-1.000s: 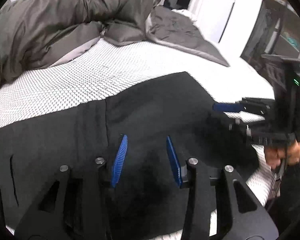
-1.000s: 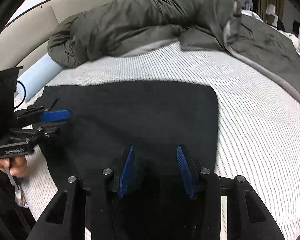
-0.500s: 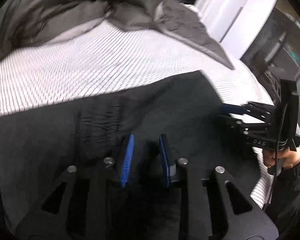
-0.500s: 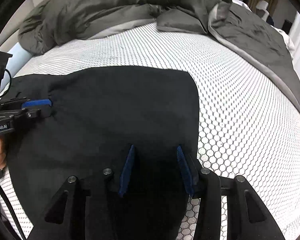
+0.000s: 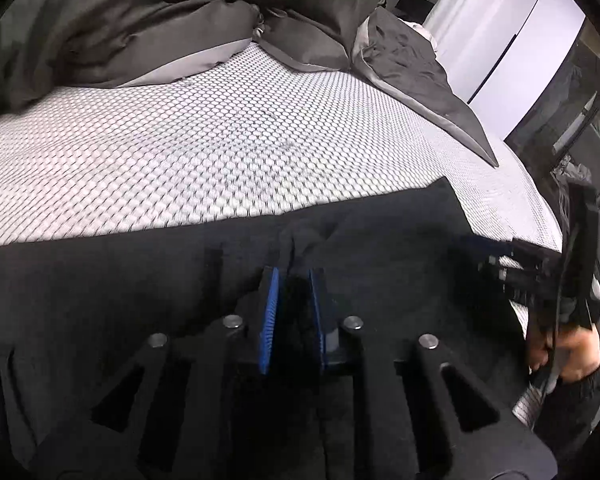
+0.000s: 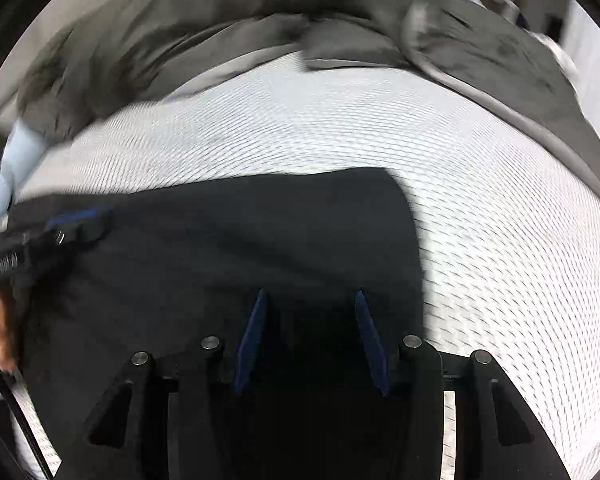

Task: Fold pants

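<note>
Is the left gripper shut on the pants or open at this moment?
Shut on the pants: the left gripper has its blue pads drawn close with a bunched ridge of black fabric pinched between them.

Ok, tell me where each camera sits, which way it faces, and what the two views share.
Left wrist: sits on the left gripper, looking along its blue fingers, pinched on a bunch of the black pants; the right gripper and the hand holding it show at the right edge.
Right wrist: sits on the right gripper, fingers apart over the pants' edge; the left gripper shows at the left.
Shared: the pants, the white mesh mattress, the grey duvet, and each other's gripper.
</note>
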The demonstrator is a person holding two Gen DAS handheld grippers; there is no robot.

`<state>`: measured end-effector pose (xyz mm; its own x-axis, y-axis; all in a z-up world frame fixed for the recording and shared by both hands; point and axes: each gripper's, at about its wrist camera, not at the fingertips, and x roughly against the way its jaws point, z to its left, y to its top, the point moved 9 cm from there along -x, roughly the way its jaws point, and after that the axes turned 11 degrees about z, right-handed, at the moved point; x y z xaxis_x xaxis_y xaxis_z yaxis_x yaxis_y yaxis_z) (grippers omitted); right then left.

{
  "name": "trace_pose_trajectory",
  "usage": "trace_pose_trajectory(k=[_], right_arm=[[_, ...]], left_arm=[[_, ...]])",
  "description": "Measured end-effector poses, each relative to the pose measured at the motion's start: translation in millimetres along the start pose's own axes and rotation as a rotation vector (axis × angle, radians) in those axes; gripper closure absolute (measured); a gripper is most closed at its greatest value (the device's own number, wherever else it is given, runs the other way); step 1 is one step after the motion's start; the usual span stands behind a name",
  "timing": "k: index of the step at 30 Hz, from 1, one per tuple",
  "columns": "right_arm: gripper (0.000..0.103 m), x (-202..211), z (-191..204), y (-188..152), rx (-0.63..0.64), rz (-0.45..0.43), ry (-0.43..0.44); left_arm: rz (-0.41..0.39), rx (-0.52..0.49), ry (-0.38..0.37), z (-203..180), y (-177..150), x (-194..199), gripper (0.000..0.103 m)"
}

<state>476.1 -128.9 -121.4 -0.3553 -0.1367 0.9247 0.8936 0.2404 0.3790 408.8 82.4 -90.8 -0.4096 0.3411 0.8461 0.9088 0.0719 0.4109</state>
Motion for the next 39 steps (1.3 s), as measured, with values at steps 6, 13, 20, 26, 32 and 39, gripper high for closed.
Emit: trace_pose_trajectory(k=[6,13,20,26,32,39], right_arm=[[0.040,51,27,-14,0.005,-0.085,0.218],[0.008,96,45,-56,0.002,-0.184,0.285],[0.007,107,18,-81,-0.029,-0.197,0.316],[0.007,105,-11,-95,-0.035,-0.190,0.309],[0.007,103,-40,-102,-0.067,-0.181,0.296],[0.007,111,-42,-107,-0.052,-0.200,0.301]], left_arm=[[-0.127,0.047,0.083,18,-60,82,0.032],[-0.241,0.386,0.131,123,-148,161,0.007],[-0.266,0.735,-0.001,214,-183,149,0.021],[-0.337,0.980,0.034,264,-175,151,0.085],[-0.429,0.799,0.215,223,-145,178,0.103],[-0.499,0.366,0.156,38,-65,213,0.103]])
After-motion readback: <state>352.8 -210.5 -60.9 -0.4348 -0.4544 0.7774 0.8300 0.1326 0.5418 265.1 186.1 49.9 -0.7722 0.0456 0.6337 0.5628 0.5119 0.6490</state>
